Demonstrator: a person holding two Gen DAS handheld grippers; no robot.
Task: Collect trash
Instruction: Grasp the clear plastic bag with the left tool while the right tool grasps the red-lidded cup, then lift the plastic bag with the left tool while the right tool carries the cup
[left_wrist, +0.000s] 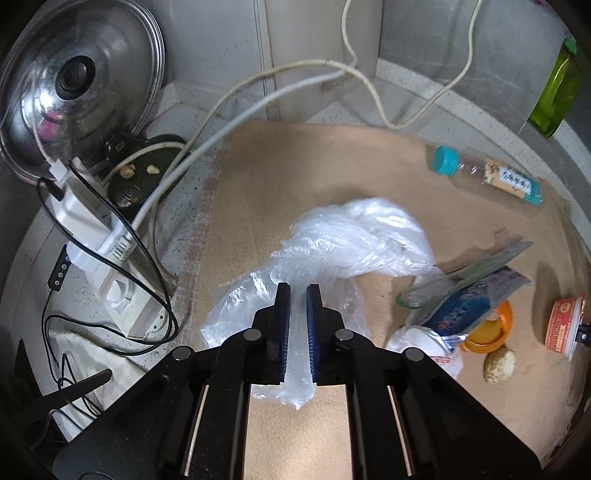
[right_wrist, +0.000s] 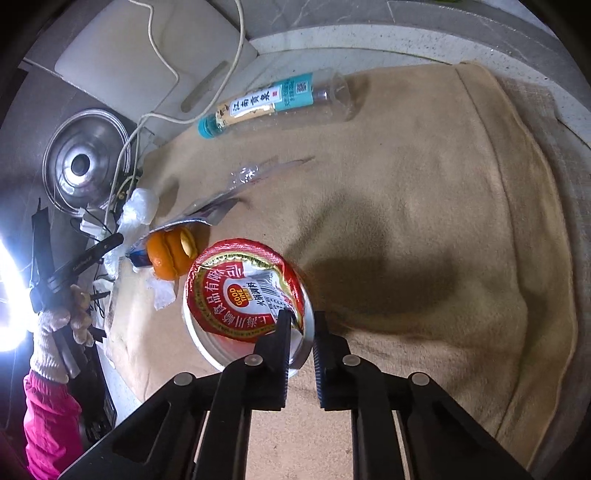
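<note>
Left gripper (left_wrist: 297, 291): clamped on a clear plastic bag (left_wrist: 332, 240), thin film pinched between the pads; the rest of the bag is draped on the tan cloth (left_wrist: 295, 166).
Right gripper (right_wrist: 301, 319): closed on the rim of a white cup (right_wrist: 236, 325) with a red foil lid, tilted on the cloth.
Other trash: an empty bottle (left_wrist: 487, 173) is seen lying on its side at the far end; an orange peel (right_wrist: 170, 254) and a blue wrapper (left_wrist: 465, 302) are seen between bag and cup.
Beside cloth: a power strip (left_wrist: 110, 266) and a steel pot lid (left_wrist: 74, 81) are noted on the counter.
</note>
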